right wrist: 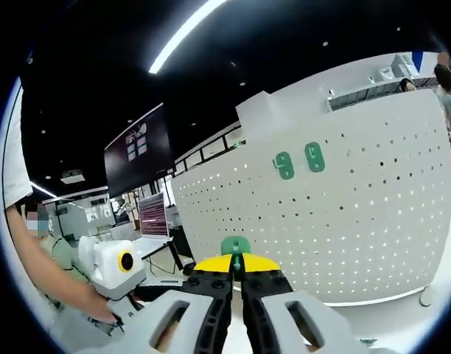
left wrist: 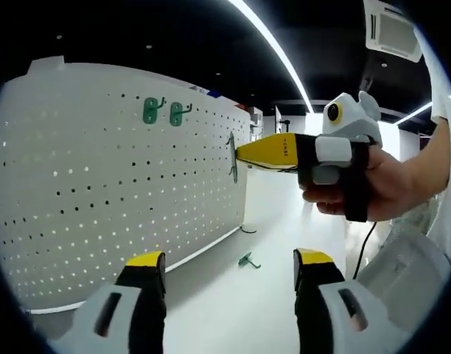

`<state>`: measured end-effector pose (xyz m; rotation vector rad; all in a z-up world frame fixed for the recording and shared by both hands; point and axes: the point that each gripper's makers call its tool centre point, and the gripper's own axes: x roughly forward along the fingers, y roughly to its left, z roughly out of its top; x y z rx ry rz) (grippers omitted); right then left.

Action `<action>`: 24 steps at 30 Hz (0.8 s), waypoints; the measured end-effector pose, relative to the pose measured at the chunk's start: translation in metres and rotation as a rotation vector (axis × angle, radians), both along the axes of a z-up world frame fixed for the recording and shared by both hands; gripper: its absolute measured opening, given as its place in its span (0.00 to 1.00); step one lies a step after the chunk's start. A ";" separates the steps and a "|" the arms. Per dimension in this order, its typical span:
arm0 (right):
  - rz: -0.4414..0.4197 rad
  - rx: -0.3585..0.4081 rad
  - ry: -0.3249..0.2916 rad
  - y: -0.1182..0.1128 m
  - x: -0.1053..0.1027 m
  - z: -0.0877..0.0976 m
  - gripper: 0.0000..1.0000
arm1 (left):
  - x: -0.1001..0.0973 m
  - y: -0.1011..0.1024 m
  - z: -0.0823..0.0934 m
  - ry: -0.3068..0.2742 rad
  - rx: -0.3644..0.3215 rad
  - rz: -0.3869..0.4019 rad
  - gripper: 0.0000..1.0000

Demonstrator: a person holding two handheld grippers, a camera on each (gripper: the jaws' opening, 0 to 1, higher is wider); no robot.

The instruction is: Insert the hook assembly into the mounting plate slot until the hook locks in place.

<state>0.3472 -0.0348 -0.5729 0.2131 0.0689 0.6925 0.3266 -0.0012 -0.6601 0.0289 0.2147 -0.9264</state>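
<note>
A dim hall with strip lights overhead surrounds a white table (left wrist: 233, 310), on which a white pegboard (left wrist: 100, 192) stands upright and fills the left of the left gripper view. Two green hooks (left wrist: 150, 110) already sit side by side high on the board, and a spare hook (left wrist: 247, 259) lies on the table near its foot. The left claw (left wrist: 229, 273) rises in the foreground with its jaws wide apart and nothing between them, well back from the board. Further right in that view the right claw (left wrist: 244, 153), held in a person's hand (left wrist: 358, 192), points its yellow tips at the board and pinches a green hook assembly (left wrist: 232, 156) that stands upright, its long axis along the board face, just beside the board's near end. In the right gripper view the jaws are closed on the hook assembly (right wrist: 235, 247), with the pegboard (right wrist: 343, 221) straight ahead and the mounted pair (right wrist: 299, 161) above. The right claw is clearly the nearer one; the push goes straight forward into the holes.
</note>
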 end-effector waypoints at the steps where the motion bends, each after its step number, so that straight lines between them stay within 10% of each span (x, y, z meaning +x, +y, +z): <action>1: -0.003 -0.006 -0.004 -0.001 0.001 0.001 0.00 | 0.000 0.001 0.000 0.003 -0.002 0.001 0.73; 24: -0.230 -0.161 -0.111 -0.060 0.047 0.036 0.01 | -0.016 0.032 -0.011 0.056 -0.029 0.038 0.69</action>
